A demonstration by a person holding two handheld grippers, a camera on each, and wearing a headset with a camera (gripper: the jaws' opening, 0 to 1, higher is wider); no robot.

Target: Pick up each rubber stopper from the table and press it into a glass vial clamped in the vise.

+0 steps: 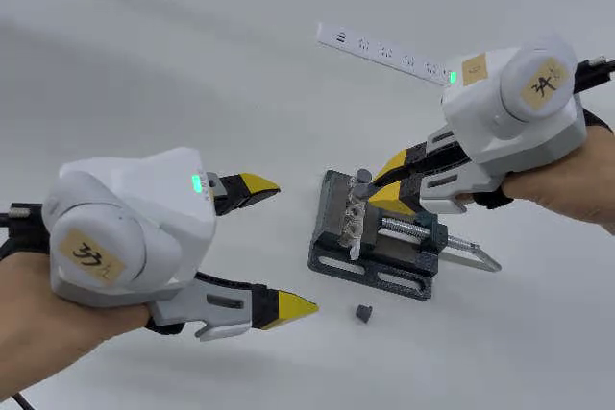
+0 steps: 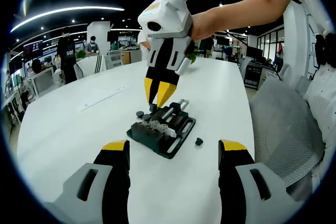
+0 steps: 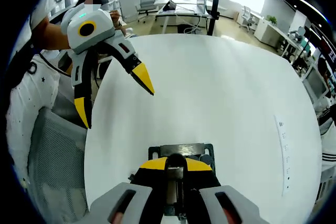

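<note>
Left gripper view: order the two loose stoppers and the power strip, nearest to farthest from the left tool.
1. Right stopper, just right of the vise.
2. Left stopper, beyond the vise's left end.
3. Power strip, far left.

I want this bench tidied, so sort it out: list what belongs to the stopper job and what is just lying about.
Job:
vise; glass vial; near stopper; far stopper; held stopper between the right gripper's fingers; left gripper, open.

Lying about:
power strip; mesh chair.
</note>
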